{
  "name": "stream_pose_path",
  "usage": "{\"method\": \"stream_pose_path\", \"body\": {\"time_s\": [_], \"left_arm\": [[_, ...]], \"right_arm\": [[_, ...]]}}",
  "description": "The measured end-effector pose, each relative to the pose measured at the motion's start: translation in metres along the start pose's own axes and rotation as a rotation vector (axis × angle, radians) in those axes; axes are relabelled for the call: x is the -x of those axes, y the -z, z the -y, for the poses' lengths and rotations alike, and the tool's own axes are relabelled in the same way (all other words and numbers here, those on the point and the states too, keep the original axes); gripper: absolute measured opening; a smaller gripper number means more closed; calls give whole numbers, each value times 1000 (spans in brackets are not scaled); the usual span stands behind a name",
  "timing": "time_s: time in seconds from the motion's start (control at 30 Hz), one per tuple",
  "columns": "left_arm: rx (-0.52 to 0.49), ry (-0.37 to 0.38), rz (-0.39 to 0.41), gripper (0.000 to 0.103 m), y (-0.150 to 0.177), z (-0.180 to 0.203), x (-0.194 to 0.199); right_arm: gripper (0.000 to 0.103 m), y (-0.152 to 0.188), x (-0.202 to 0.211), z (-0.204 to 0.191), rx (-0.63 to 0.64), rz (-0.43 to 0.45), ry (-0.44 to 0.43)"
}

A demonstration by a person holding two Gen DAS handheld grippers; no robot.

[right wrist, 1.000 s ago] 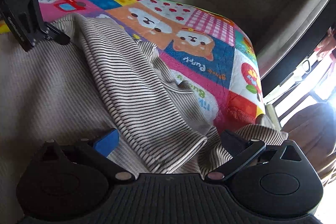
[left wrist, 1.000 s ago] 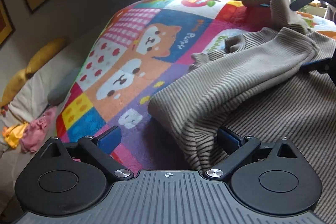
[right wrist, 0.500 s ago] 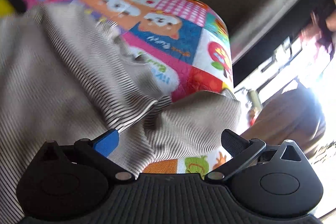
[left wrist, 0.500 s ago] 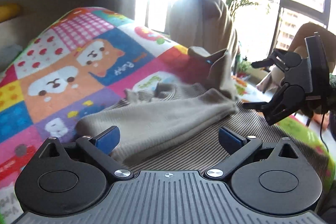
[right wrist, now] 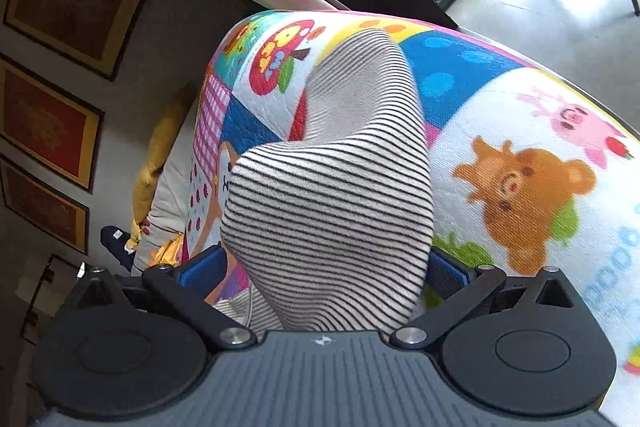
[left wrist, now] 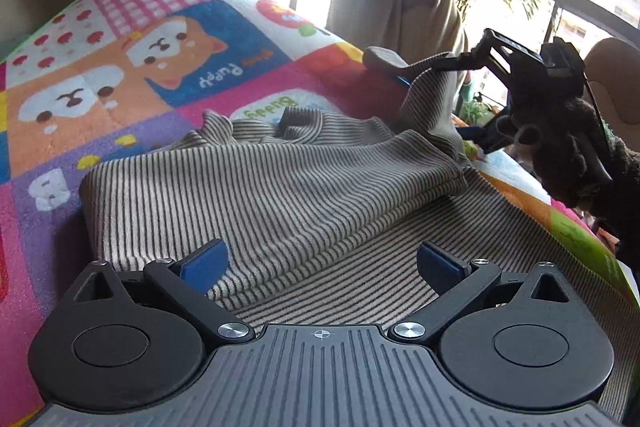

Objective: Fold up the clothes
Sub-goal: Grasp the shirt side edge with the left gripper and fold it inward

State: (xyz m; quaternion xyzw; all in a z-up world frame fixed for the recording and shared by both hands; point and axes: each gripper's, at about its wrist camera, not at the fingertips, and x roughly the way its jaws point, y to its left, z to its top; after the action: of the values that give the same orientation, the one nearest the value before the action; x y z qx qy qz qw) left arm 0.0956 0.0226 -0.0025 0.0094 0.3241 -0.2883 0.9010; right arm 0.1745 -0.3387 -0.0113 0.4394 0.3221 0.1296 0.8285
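While the colourful cartoon play mat (left wrist: 132, 59) covers the whole work surface, a grey striped top (left wrist: 288, 183) lies spread across it, one side already folded in over the body. A second ago both grippers were low at the garment's near edge; now the two have parted. The left gripper (left wrist: 320, 263) has drawn back from the fold it laid and hovers just above the cloth with its jaws spread wide and nothing between them, the blue pads (left wrist: 202, 261) bare.

The right gripper (right wrist: 324, 267) has risen and swung toward the window side of the mat, taking the other sleeve (right wrist: 332, 195) with it. In its own view the sleeve drapes thickly between its jaws, filling the gap, so it appears to be pinched, though the contact itself is hidden by the cloth. From the left view the sleeve stands up off the mat in a peak under that raised gripper (left wrist: 460, 63).

My reading: one side fold is finished and the second sleeve is mid-lift, ready to be carried across the body.
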Motion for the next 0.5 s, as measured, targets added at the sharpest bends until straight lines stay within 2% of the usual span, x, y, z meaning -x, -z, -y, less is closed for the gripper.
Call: {"method": "stream_pose_path", "body": {"time_s": [0.03, 0.13, 0.17, 0.2, 0.23, 0.3, 0.37, 0.47, 0.5], "left_arm": [[3, 0, 2, 103, 0, -1, 1], [9, -2, 7, 103, 2, -2, 2], [10, -1, 5, 103, 2, -2, 2], [11, 1, 4, 103, 2, -2, 1], [11, 1, 4, 103, 2, -2, 1], [11, 4, 8, 103, 3, -2, 1], [14, 6, 11, 103, 3, -2, 2], [17, 7, 2, 103, 2, -3, 0], [16, 6, 1, 103, 2, -3, -1]], "right_arm": [[103, 1, -2, -9, 15, 11, -18], [103, 28, 20, -80, 258, -37, -214], [103, 46, 22, -115, 419, -115, -303], [103, 66, 27, -142, 562, -176, -351], [103, 83, 35, -161, 684, -198, -364], [103, 104, 49, -176, 827, -192, -326], [103, 107, 56, -172, 853, -172, -232], [103, 95, 55, -150, 755, -121, -101], [103, 86, 51, -140, 672, -124, -98]]}}
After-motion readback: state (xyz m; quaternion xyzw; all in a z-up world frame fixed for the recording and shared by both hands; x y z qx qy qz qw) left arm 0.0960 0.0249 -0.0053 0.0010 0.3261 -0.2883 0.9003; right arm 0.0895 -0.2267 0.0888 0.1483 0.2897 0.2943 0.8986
